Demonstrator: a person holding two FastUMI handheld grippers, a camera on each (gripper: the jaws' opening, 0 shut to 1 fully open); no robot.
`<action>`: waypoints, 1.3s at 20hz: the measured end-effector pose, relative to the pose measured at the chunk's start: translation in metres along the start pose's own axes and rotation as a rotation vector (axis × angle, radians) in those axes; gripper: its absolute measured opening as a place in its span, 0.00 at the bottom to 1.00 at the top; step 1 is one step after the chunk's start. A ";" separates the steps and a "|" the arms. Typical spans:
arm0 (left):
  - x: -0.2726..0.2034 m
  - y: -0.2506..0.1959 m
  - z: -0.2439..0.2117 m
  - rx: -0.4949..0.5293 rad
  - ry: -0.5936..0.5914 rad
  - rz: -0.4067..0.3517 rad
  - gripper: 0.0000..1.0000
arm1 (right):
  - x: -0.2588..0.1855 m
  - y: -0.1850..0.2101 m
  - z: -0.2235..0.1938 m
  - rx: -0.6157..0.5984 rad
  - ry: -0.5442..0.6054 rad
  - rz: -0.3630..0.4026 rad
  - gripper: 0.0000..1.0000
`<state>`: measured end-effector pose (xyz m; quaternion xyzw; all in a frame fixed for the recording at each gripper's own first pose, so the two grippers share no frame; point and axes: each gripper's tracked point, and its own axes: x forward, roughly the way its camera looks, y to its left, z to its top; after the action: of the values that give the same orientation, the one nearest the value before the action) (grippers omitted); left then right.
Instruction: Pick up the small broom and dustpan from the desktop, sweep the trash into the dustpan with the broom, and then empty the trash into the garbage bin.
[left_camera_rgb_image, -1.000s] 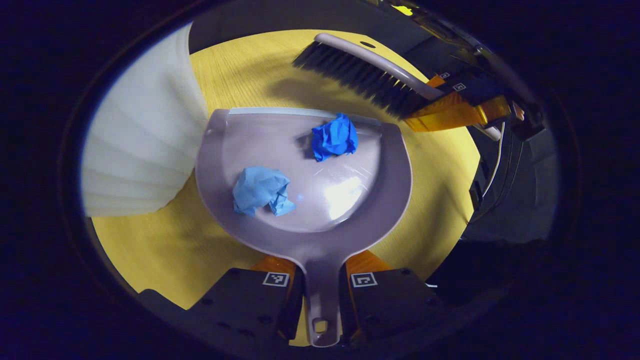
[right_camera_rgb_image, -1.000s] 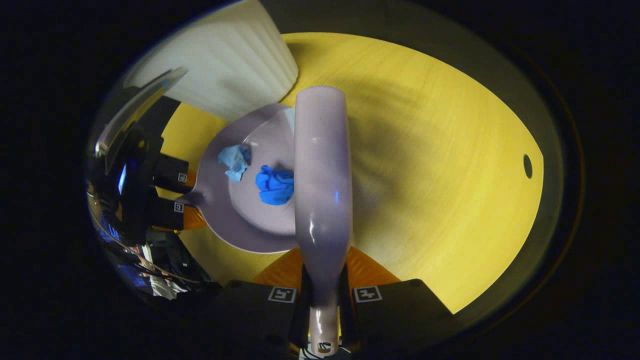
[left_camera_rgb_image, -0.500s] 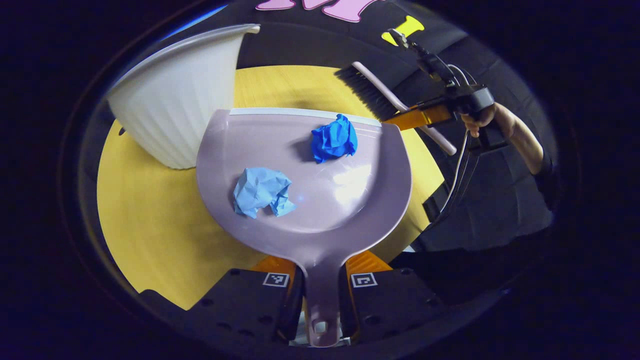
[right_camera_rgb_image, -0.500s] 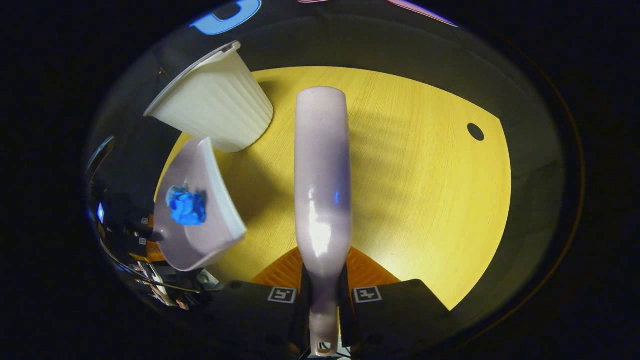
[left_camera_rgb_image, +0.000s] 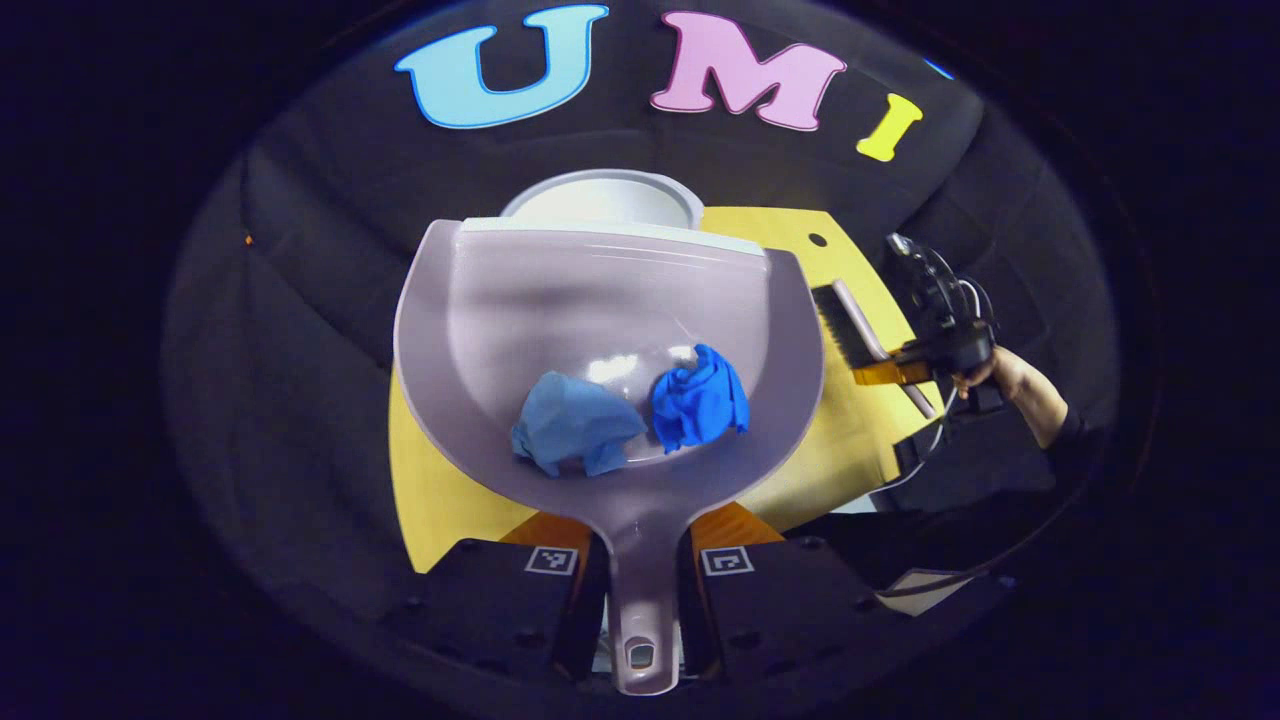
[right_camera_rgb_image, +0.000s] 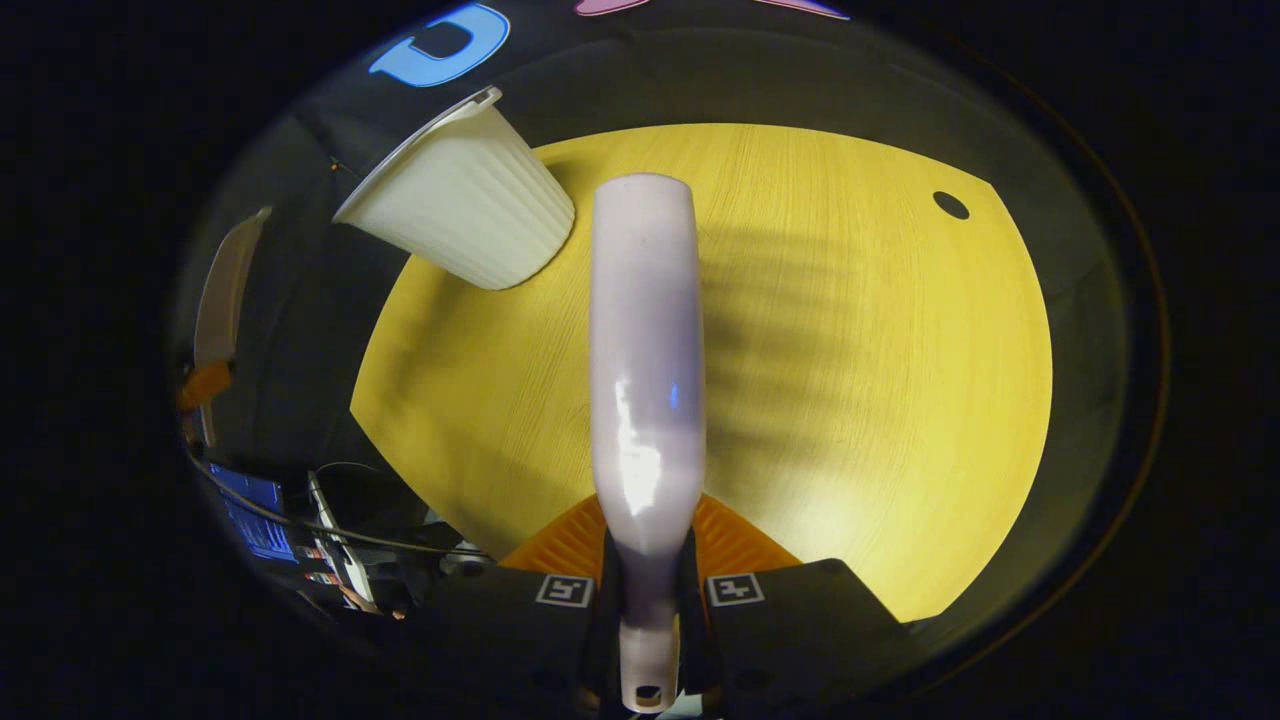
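**Two paper wads in the raised dustpan, broom held apart**

Two crumpled blue wads lie in the dustpan (left_camera_rgb_image: 610, 330): light blue wad (left_camera_rgb_image: 575, 435) to the left, dark blue wad (left_camera_rgb_image: 700, 400) just beside it on the right, both down at the handle end of the pan.

Left gripper (left_camera_rgb_image: 640, 575): both fingers pressed against the dustpan handle, one on each side. In the left gripper view the pan is lifted off the table (left_camera_rgb_image: 850, 440), its front lip toward the booth wall. White ribbed garbage bin (left_camera_rgb_image: 605, 200) shows just past that lip, open mouth visible, standing at the table's far edge.

Right gripper (right_camera_rgb_image: 645, 590): clamped on the broom (right_camera_rgb_image: 645, 350) handle, broom back pointing forward over the table centre. In the right gripper view the bin stands near the far left edge of the table; the pan's edge shows at far left, well apart from the broom.

In the left gripper view, a hand (left_camera_rgb_image: 985, 375) holds the right gripper and broom over the table's right side.
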<state>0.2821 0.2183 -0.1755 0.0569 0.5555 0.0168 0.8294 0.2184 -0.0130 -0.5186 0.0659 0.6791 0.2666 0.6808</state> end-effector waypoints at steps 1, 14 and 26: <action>0.003 0.013 0.021 0.019 0.001 0.038 0.29 | 0.000 -0.003 -0.005 0.007 0.002 0.005 0.27; 0.073 0.080 0.173 0.426 0.301 0.442 0.29 | -0.014 -0.018 -0.021 0.091 -0.036 0.092 0.27; 0.059 0.073 0.184 0.439 0.319 0.543 0.28 | -0.019 -0.021 -0.016 0.125 -0.047 0.170 0.27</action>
<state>0.4768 0.2820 -0.1524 0.3750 0.6326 0.1250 0.6659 0.2102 -0.0437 -0.5124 0.1721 0.6701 0.2789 0.6660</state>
